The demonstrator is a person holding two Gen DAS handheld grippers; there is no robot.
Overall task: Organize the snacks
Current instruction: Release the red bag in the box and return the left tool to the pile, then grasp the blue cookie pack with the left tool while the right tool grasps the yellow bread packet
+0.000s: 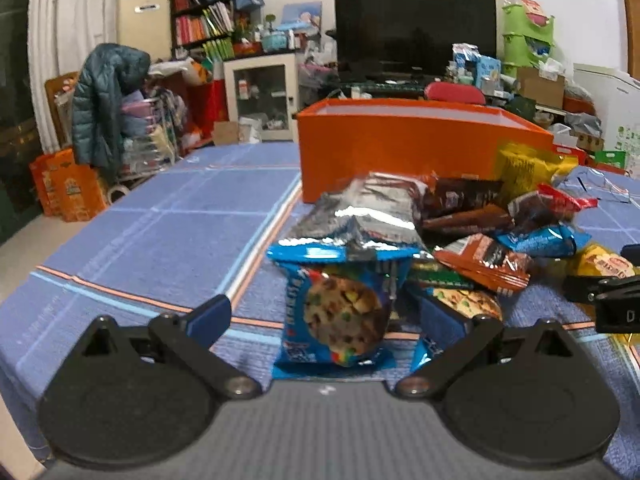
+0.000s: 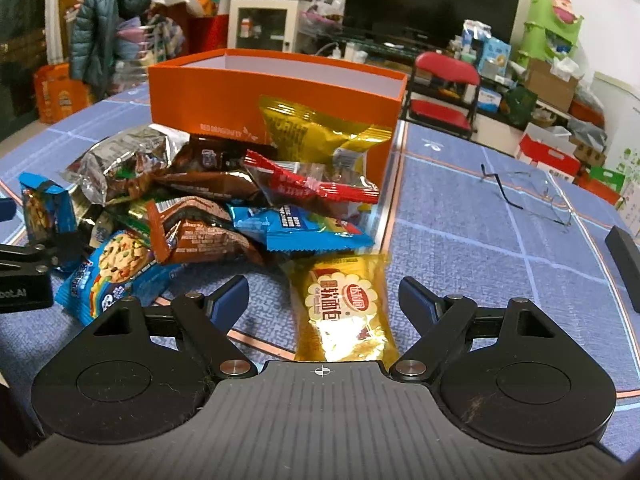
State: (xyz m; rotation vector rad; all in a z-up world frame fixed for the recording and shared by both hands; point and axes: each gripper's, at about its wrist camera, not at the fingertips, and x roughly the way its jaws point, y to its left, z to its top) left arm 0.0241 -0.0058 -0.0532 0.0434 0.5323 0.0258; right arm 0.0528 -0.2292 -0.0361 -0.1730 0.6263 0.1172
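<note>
1. While both grippers sit low over the blue checked tablecloth (image 2: 480, 216), the left gripper (image 1: 328, 320) has its jaws spread wide around a blue cookie packet (image 1: 336, 312); its blue pads (image 1: 210, 318) stand clear of the wrapper on the left, and the right pad is partly hidden behind it, so contact there cannot be told.
2. That blue cookie packet stands roughly upright on its lower edge, its long axis vertical, its printed face with a chocolate-chip cookie turned toward the camera; the film is glossy with crimped seams top and bottom.
3. The right gripper (image 2: 324, 300) is also wide open, its fingers on either side of a gold snack packet (image 2: 344, 308) without touching it.
4. The gold snack packet lies flat on the cloth, long axis running away from the camera toward the pile, its crinkled foil shiny and its label a white scalloped shape with red lettering.
5. Beyond lies a loose pile of snacks (image 2: 208, 196): silver foil, brown, red and blue wrappers, all creased and reflective, lying at mixed angles.
6. A yellow bag (image 2: 316, 132) leans upright against the orange box (image 2: 208, 96), a rigid, smooth-walled, open-topped rectangular box just behind the pile.
7. Thin-framed glasses (image 2: 528, 192) lie well apart to the right.
</note>
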